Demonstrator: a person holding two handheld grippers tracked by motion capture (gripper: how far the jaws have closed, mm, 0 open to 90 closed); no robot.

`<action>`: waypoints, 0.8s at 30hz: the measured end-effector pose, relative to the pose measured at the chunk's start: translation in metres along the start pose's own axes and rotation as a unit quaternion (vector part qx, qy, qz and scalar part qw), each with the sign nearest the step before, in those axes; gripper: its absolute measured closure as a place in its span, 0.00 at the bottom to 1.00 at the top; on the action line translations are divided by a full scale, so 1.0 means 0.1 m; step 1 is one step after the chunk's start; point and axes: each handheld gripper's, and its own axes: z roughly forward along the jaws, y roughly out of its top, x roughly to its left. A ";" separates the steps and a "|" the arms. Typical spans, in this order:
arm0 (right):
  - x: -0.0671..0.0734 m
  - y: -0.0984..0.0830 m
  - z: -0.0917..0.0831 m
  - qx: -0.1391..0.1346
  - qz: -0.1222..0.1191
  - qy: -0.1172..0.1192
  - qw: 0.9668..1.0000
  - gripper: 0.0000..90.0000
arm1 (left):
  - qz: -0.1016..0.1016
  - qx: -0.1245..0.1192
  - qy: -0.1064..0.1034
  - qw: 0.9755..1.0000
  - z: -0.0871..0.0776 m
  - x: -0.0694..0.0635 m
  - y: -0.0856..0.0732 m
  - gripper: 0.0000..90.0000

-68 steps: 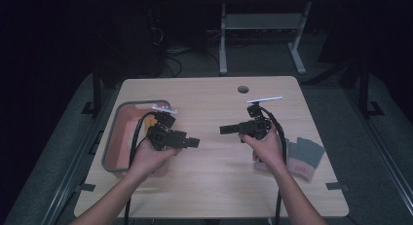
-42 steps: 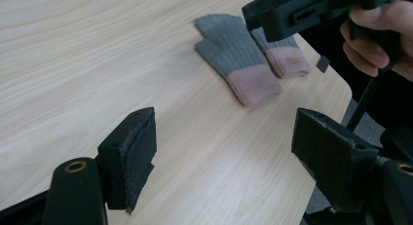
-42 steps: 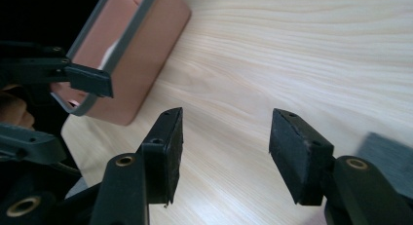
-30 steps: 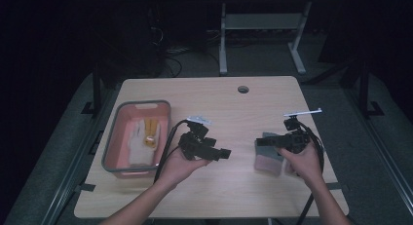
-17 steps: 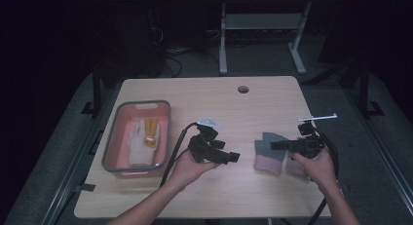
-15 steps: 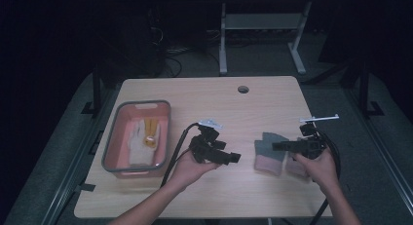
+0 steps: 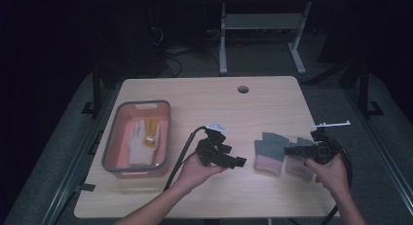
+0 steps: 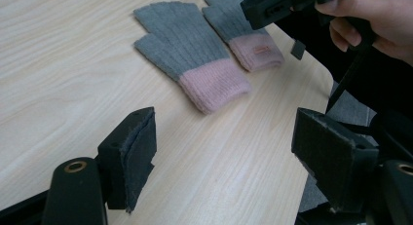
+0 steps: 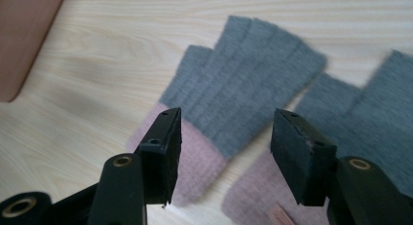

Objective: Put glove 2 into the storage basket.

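Observation:
Two grey knit gloves with pink cuffs lie flat side by side on the right half of the table, one glove [image 7: 269, 151] [image 8: 187, 49] [image 9: 248, 84] to the left of the other glove [image 7: 297, 162] [image 8: 243, 32] [image 9: 375, 118]. My right gripper [image 7: 287, 150] [image 9: 224, 137] hovers low over their cuffs, open, with nothing between its pads. My left gripper [image 7: 240, 161] [image 8: 224, 132] is held at mid-table, pointing at the gloves from a short way off, open and empty. The right gripper [image 8: 272, 6] also appears at the top of the left gripper view.
A pink tray with a grey rim [image 7: 113, 137] [image 9: 24, 35] stands at the left of the table. In it lies a white glove [image 7: 139, 142] with orange marks. A cable hole [image 7: 243, 89] is near the far edge. Gripper cables trail toward the near edge.
Both hands have drifted to the right across the table. The right gripper has sunk closer to the grey gloves. The gloves have not moved, and both pairs of jaws stand as wide as before.

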 end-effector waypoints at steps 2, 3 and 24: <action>-0.03 -0.03 0.00 0.000 -0.002 -0.008 1.000 0.49 | 0.001 0.002 0.000 1.000 0.02 0.00 -0.01 0.27; -0.05 -0.04 0.00 0.002 -0.003 -0.013 1.000 0.49 | -0.001 0.001 0.000 1.000 0.03 0.00 -0.01 0.27; -0.29 -0.20 -0.01 0.014 0.004 -0.086 0.996 0.50 | -0.007 0.013 -0.008 1.000 0.19 0.01 -0.02 0.27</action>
